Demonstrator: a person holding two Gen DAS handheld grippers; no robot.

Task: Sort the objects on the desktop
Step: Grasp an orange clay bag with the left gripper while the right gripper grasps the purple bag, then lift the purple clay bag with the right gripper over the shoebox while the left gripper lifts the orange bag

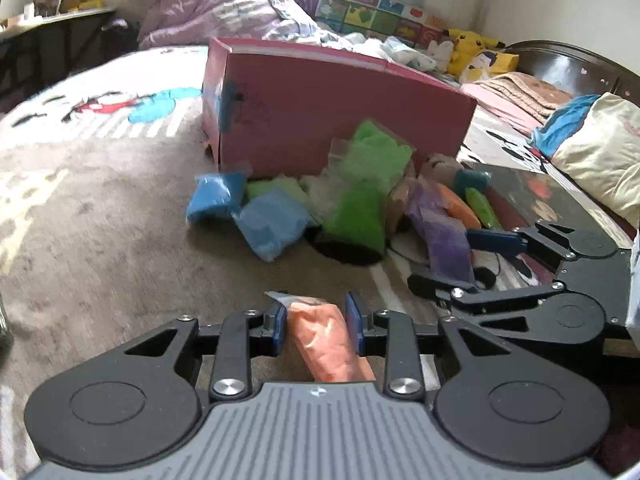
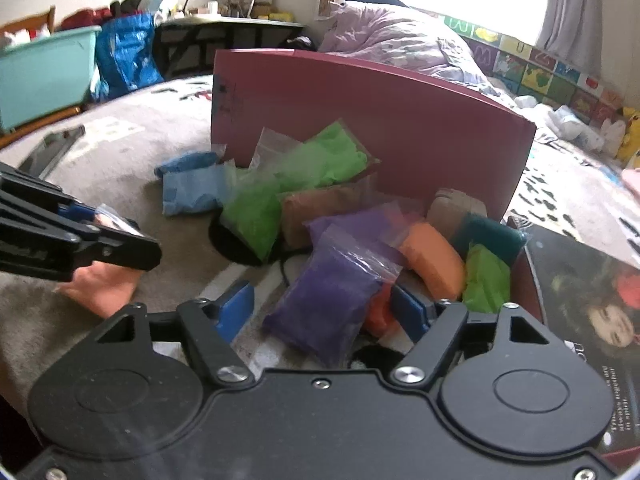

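Observation:
My left gripper (image 1: 316, 322) is shut on a salmon-orange bag of clay (image 1: 330, 344) low over the bedspread; the right wrist view shows that same gripper (image 2: 116, 234) with the bag (image 2: 100, 286) hanging under it. A purple bag (image 2: 328, 300) lies between the blue pads of my right gripper (image 2: 324, 314), with a small gap on each side. A pink box (image 1: 340, 112) stands behind a pile of green (image 1: 356, 216), blue (image 1: 272, 228), brown (image 2: 316, 212), orange (image 2: 434, 260) and teal (image 2: 490, 236) bags.
A dark glossy magazine (image 2: 580, 300) lies on the bed to the right of the pile. A phone-like slab (image 2: 52, 148) rests far left. A cream pillow (image 1: 600, 156) and folded blankets (image 1: 520, 96) sit at the right, and a teal bin (image 2: 44, 72) stands beyond the bed.

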